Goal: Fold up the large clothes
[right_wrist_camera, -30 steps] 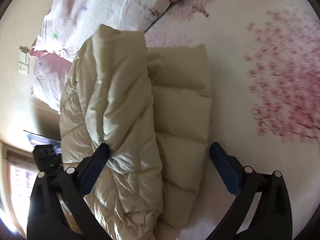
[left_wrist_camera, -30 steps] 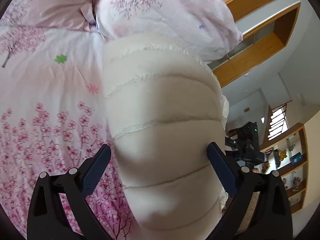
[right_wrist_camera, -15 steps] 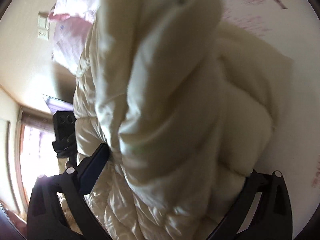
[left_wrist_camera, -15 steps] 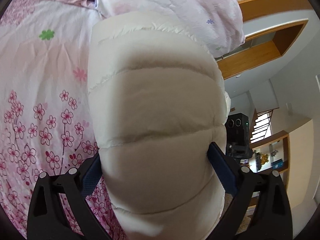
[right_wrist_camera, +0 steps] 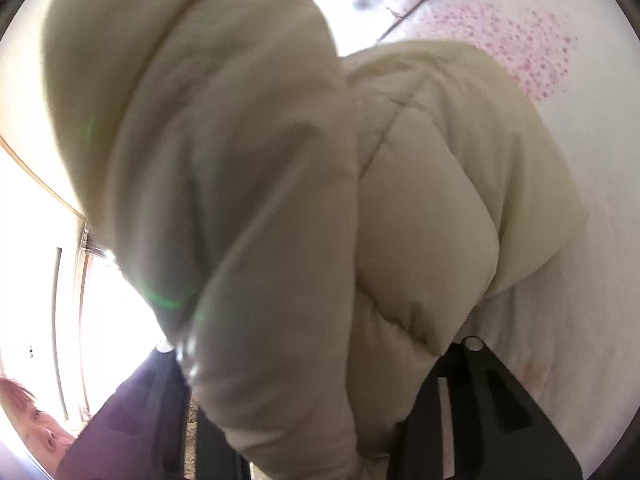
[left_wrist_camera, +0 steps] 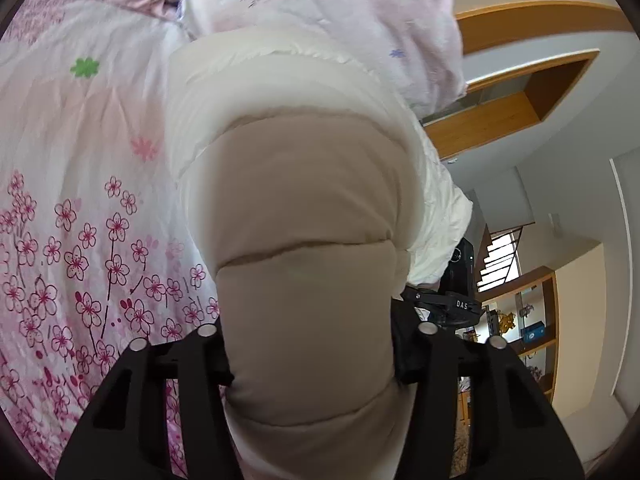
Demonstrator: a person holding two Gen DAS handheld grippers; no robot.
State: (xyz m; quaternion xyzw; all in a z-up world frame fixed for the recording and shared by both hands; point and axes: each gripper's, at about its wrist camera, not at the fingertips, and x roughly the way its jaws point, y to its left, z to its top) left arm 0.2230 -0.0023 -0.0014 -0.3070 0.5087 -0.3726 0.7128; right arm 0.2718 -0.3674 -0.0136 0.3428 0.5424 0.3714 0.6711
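Observation:
A cream quilted puffer jacket lies on a bedspread printed with pink blossoms. My left gripper has a thick quilted fold of it between its jaws; they are closing and the black fingers squeeze the padding in. In the right wrist view the jacket fills most of the frame, with a bulky fold bunched up close to the lens. My right gripper is closing too, with padding packed between its fingers. The pads of both are hidden by the fabric.
A pale floral duvet is heaped at the head of the bed. Past the bed's right edge stand a black camera device, wooden shelves and a staircase. A person and a bright window show at lower left.
Both grippers went from wide open to squeezing the jacket. The right one pushed in close, so the jacket now fills its view.

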